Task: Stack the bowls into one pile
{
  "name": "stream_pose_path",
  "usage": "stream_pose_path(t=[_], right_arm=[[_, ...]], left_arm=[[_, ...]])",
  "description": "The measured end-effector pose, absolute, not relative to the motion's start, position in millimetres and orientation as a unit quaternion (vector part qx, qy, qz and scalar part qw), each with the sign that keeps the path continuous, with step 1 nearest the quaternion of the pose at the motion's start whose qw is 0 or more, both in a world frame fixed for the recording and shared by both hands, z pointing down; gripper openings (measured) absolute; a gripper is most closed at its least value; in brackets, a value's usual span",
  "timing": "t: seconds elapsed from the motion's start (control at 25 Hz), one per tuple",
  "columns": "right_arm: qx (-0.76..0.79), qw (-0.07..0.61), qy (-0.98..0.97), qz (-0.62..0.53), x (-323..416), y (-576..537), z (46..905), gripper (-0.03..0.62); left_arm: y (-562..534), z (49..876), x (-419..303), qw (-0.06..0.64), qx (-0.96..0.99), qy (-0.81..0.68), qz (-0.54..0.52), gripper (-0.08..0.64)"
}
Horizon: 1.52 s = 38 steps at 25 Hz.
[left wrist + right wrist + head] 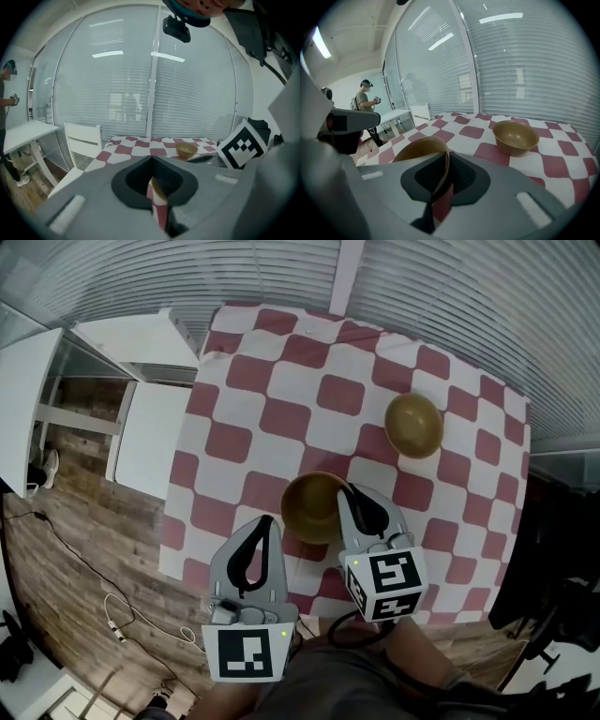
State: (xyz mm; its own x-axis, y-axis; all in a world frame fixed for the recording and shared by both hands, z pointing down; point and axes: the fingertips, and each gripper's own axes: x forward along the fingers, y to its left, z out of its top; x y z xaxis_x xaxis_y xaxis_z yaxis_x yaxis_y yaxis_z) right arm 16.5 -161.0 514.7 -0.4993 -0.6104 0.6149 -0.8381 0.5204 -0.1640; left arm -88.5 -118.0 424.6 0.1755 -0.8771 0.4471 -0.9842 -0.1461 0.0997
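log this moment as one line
right gripper: shut on near bowl rim | left gripper: shut, empty | far bowl: alone on table | stack: not done

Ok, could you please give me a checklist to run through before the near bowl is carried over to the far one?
1. Grip: ok, the right gripper is shut on the rim of the near bowl.
2. Target: ok, the far bowl stands upright and empty.
3. Path: ok, nothing lies on the checkered tablecloth between the bowls.
4. Other hand: ok, the left gripper is beside the near bowl, jaws together, holding nothing.
5. Near bowl lifted off the cloth: cannot tell.
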Motion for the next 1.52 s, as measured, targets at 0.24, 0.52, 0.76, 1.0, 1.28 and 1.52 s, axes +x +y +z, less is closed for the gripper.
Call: stream_pose_path(t=[0.24, 0.52, 0.76, 1.0, 1.28, 1.52], right_arm=[[0.428, 0.253, -0.84, 0.216, 12, -162, 512, 0.095], [0.449, 0.233, -0.841, 0.191, 19, -167, 491, 0.116], [0.477, 0.215, -0.836, 0.168, 25, -161, 457, 0.103], [0.518, 0.181, -0.826, 0.128, 32, -145, 404, 0.033], [0.573, 0.139, -0.802, 0.096, 45, -102, 346, 0.026], [0.611, 0.107, -0.777, 0.108, 54, -53, 326, 0.026]], left_arm=[[-118, 424, -92, 0.189, 0.744, -0.626, 0.141, 0.0], [-116, 413, -93, 0.177, 0.751, -0.622, 0.133, 0.0], [-109, 381, -94, 0.148, 0.767, -0.614, 0.115, 0.0], [-101, 336, -84, 0.093, 0.801, -0.585, 0.084, 0.0], [-68, 288, -67, 0.043, 0.848, -0.525, 0.048, 0.0], [-32, 271, -62, 0.021, 0.874, -0.483, 0.045, 0.0]])
